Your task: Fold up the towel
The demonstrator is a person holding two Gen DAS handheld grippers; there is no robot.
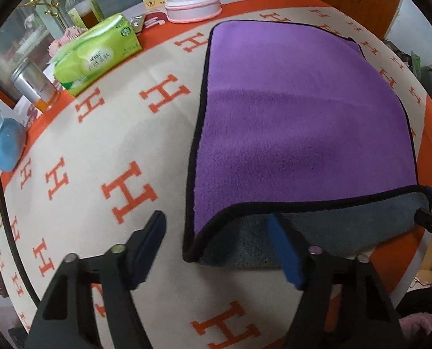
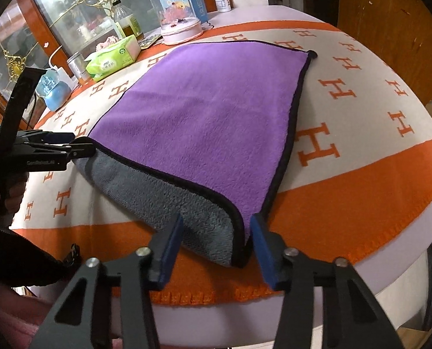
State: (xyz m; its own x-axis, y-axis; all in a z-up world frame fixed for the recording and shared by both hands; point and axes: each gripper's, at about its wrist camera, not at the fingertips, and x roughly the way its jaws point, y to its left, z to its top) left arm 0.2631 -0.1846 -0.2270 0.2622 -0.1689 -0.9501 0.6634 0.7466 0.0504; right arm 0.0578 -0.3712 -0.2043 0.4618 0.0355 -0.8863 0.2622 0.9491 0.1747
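Purple towel (image 1: 303, 116) lies flat, near corners between spread fingers of left tool (image 1: 218, 250) and right tool (image 2: 216, 250).

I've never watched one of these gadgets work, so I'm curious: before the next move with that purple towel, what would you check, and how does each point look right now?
1. Left gripper open around the near-left corner: ok, though the corner sits close to one finger.
2. Right gripper open around the near-right corner: ok.
3. Towel lying flat farther back: ok.
4. Near edge lifted, grey underside showing: ok.
5. Tissue pack apart from the towel: ok.
6. Either corner actually pinched: not ok, jaws stand apart.
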